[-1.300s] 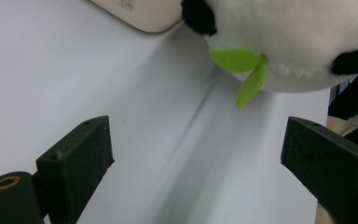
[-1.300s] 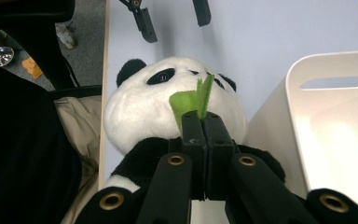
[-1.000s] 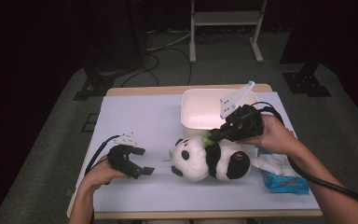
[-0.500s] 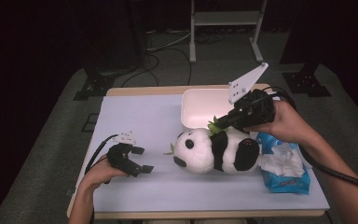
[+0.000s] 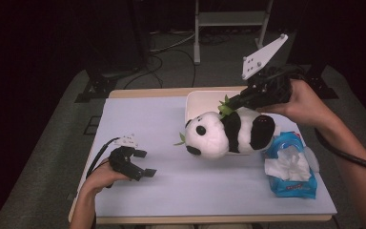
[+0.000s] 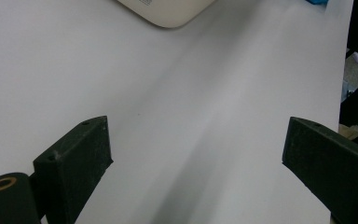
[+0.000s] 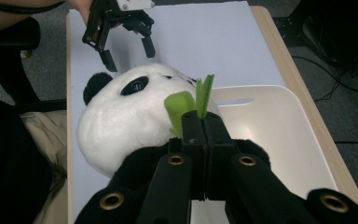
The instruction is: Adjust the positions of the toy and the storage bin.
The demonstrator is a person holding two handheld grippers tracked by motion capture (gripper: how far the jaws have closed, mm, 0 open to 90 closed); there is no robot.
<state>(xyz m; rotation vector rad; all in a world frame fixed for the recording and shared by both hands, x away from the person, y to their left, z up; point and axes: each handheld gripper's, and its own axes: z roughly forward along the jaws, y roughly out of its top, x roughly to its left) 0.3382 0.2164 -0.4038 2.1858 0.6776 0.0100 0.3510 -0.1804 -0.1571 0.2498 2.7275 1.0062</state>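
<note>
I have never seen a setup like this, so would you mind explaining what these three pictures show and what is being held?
No robot arm is involved: a person holds a hand-operated two-jaw gripper in each hand. One picture comes from a fixed camera above the table. The other two come from small cameras riding on the grippers, looking along their black jaws.

On the pale table surface lie a white tray at the far side and a blue pack of tissues near the right edge.

The right gripper is shut on the green leaf sewn to a plush panda, and carries the toy by it in front of the tray. The left gripper rests low over the table with its jaws wide open, holding nothing.
</note>
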